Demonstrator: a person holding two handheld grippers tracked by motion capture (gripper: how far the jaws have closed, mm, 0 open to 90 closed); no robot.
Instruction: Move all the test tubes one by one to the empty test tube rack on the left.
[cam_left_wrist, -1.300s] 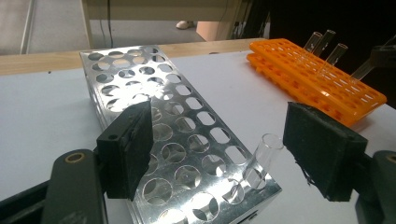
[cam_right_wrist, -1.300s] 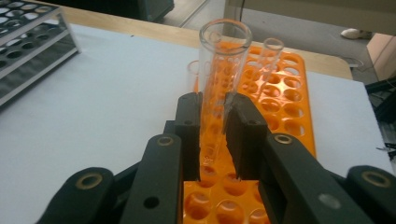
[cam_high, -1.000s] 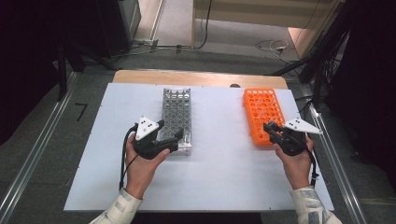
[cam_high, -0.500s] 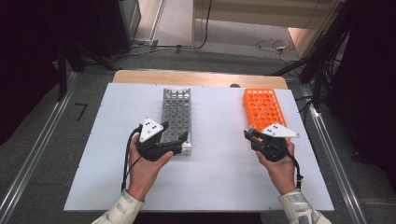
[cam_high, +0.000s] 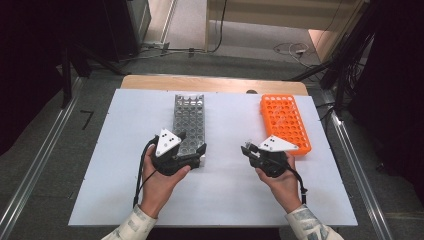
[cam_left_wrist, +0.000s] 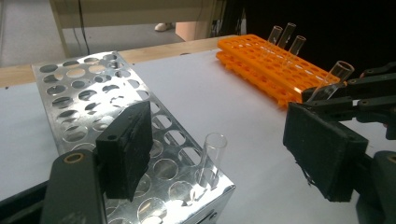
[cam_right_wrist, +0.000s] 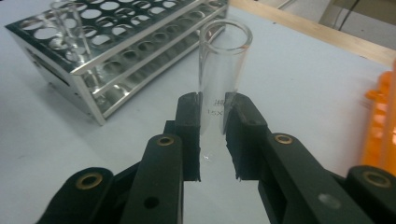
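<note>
My right gripper (cam_right_wrist: 212, 126) is shut on a clear glass test tube (cam_right_wrist: 222, 70), held upright above the white table between the two racks. In the high view the right gripper (cam_high: 247, 150) sits just left of the orange rack (cam_high: 285, 122). My left gripper (cam_left_wrist: 219, 140) stands open at the near end of the metal rack (cam_left_wrist: 107, 102); one pad hangs over the rack's top, the other is off its side. One glass tube (cam_left_wrist: 212, 156) stands in the rack's near corner hole between the jaws. In the high view the left gripper (cam_high: 194, 146) rests at the metal rack (cam_high: 189, 117).
The orange rack (cam_left_wrist: 275, 65) holds three upright tubes (cam_left_wrist: 285, 35) at its far end. The white table top (cam_high: 225, 200) runs to a wooden strip (cam_high: 210, 82) at the back. Metal rails flank the table.
My right gripper has moved left, away from the orange rack toward the middle of the table, carrying the tube. The left hand has stayed at the metal rack.
</note>
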